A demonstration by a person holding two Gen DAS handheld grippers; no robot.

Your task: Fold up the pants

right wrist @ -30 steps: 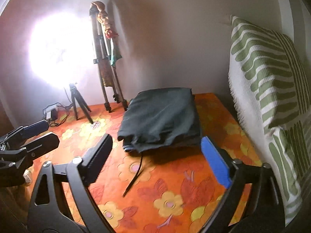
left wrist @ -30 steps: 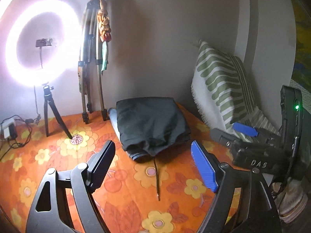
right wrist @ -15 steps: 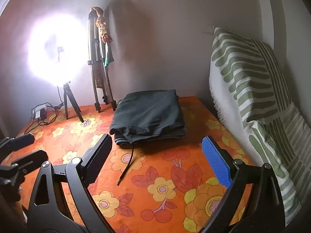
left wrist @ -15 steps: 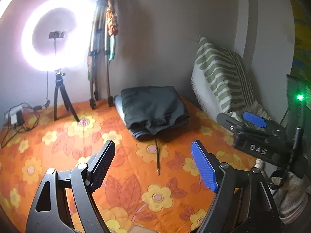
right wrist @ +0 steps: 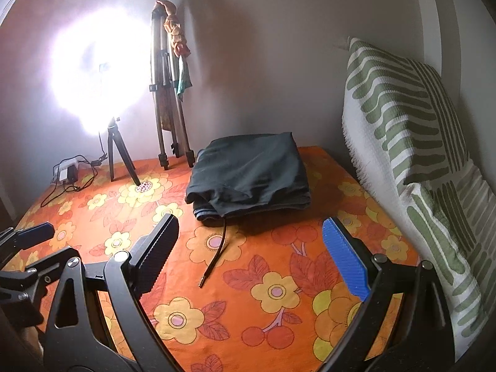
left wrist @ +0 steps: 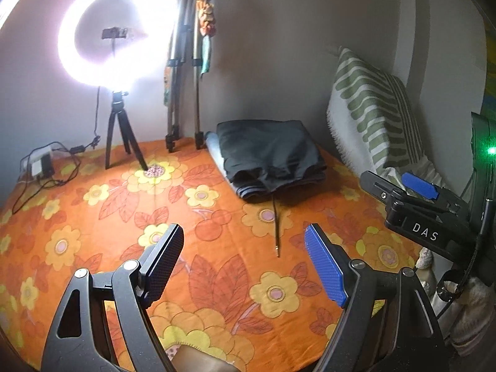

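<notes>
Well, the pants (left wrist: 269,158) are seen folded into a neat stack on the bedspread (left wrist: 124,217); both the left gripper (left wrist: 243,259) and right gripper (right wrist: 251,252) are held wide, empty, well apart from it — little seems left.

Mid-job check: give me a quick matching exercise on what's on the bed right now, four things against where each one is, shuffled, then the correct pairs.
Things:
1. folded dark pants
2. ring light
3. striped pillow
4. drawstring

Places:
A. leaning at the right side of the bed
B. trailing from the front of the pile onto the floral bedspread
C. on a small tripod at the far left, by the wall
D. stacked at the far side of the bed, near the wall

Pairs: 1-D, 2-C, 3-A, 4-B
</notes>
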